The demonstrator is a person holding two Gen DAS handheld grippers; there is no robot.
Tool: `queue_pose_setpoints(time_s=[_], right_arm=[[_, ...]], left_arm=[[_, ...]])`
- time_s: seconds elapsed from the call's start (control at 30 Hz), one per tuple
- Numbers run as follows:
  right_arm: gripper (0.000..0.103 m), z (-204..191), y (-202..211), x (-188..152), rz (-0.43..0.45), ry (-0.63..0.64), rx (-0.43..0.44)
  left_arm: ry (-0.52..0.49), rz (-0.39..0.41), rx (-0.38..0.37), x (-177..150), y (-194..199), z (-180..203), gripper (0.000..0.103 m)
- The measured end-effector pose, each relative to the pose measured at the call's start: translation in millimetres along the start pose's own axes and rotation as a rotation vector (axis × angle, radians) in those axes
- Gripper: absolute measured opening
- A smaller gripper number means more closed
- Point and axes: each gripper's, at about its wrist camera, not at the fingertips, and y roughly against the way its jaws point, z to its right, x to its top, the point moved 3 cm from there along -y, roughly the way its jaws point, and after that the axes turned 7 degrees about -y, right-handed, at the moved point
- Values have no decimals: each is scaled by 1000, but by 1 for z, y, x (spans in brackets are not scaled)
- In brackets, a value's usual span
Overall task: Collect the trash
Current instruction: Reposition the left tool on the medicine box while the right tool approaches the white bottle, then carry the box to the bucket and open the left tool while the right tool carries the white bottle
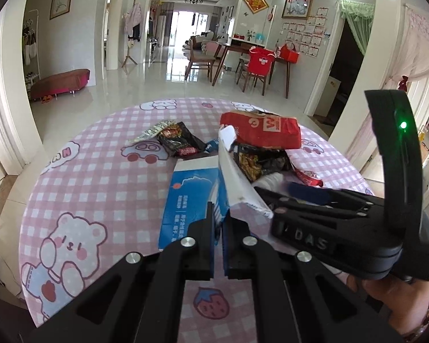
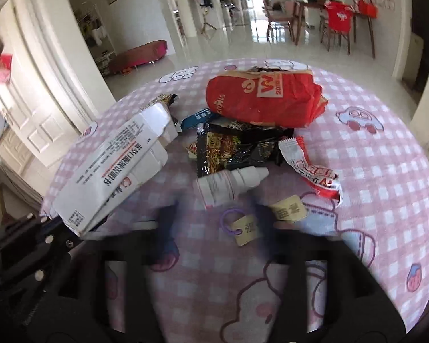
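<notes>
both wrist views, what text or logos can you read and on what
"DAS": raised letters on the right gripper body, left wrist view.
"W" with small digits, seemingly "2010": crumpled red paper bag.
Flattened blue and white cardboard box, shut in the left gripper: Chinese print, too blurred to quote.
Red and white sachet, tan paper tags: Chinese characters, unreadable.

Open right hand-held gripper (image 2: 214,217) near white bottle (image 2: 228,183), red bag (image 2: 260,100) behind, checked tablecloth (image 2: 386,171)
</notes>
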Motion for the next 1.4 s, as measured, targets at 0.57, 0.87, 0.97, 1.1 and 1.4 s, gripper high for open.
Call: queue_pose_setpoints(time_s=[0.57,0.87,0.97,1.1,1.4], right_arm=[[50,0,2,-3,29,-9,-12],[50,31,91,-16,181,-96,47],[50,53,129,-30,240,-136,37],[50,91,170,-50,302,-200,-4],[50,214,252,-129,412,-421,-164]], left_arm=[[-14,24,-36,9,3,7,4],[-80,114,-118,22,50,52,4],[-131,133,-163,24,63,84,4],[-205,137,-240,20,72,137,4],[-394,70,-448,-15,66,279,4]])
